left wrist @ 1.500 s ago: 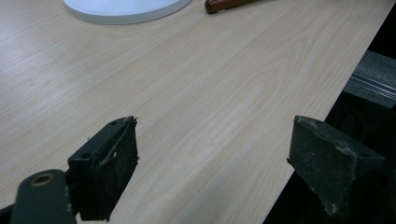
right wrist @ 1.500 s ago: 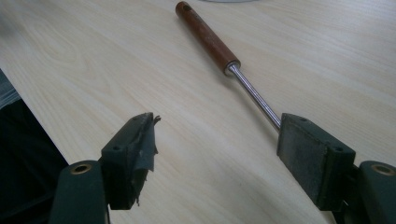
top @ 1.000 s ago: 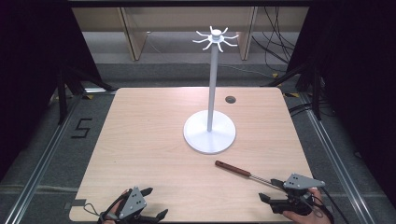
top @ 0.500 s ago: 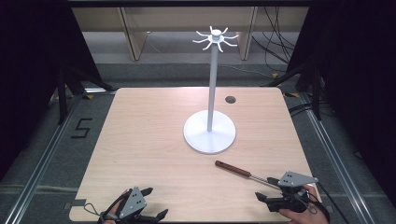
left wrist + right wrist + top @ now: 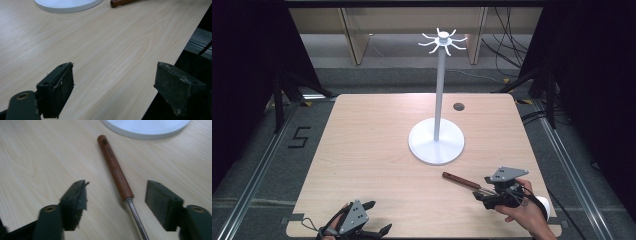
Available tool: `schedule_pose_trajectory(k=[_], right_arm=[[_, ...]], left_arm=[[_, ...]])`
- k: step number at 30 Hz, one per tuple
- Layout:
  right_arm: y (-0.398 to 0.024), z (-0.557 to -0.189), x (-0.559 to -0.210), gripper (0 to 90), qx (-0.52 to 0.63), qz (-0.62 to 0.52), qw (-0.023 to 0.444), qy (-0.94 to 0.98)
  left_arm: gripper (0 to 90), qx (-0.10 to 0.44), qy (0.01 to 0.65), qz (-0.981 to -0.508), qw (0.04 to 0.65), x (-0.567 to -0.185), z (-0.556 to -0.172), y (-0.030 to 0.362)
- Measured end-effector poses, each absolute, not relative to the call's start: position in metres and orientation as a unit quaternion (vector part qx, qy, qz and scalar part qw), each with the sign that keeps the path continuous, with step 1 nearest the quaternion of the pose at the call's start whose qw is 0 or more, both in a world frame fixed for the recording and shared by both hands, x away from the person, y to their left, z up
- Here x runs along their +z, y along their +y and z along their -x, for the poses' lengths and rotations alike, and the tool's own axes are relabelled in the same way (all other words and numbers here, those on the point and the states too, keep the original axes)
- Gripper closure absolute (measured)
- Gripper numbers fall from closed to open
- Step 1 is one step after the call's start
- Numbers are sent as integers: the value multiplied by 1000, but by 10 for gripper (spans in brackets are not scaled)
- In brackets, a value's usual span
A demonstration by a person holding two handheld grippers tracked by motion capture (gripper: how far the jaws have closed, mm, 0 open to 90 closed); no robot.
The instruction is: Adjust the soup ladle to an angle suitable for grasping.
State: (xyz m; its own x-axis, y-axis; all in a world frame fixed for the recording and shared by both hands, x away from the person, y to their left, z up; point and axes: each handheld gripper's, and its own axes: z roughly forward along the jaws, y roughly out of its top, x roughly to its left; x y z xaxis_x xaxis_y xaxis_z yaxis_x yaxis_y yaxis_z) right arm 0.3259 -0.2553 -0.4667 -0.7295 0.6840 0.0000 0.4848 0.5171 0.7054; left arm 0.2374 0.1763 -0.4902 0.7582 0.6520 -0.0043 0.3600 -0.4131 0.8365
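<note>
A utensil with a reddish-brown wooden handle (image 5: pixel 115 168) and a thin metal shaft (image 5: pixel 136 217) lies flat on the table. It points toward the round white base (image 5: pixel 436 142) of a tall stand. My right gripper (image 5: pixel 117 192) is open and low over the table, one jaw on each side of the handle's lower end, touching nothing. In the high view the right gripper (image 5: pixel 478 193) sits at the utensil (image 5: pixel 460 180), near the front right. My left gripper (image 5: pixel 379 217) rests open at the table's front edge, nothing between its jaws (image 5: pixel 115 75).
The white stand's pole rises to a ring of hooks (image 5: pixel 442 42). A dark round hole (image 5: pixel 458 106) marks the table's far side. The table edge (image 5: pixel 172 57) runs close to my left gripper's right jaw. Cables lie on the floor beyond.
My right gripper has moved left and forward along the utensil, so its jaws now straddle the handle's end. The left gripper has stayed put.
</note>
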Motion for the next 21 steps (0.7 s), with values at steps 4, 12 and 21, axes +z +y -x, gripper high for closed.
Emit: schedule_pose_trajectory(k=[4,12,21], right_arm=[[-246,-332,-462,361,332,-318,139,877],[-229,-347,-463,413,270,-299,143,904],[-215,-372,-461,497,222,-275,98,930]], left_arm=[[150,157,325,-816,451,-491,-236,175],[149,157,319,-823,443,-491,-236,176],[150,157,317,-827,437,-490,-237,178]])
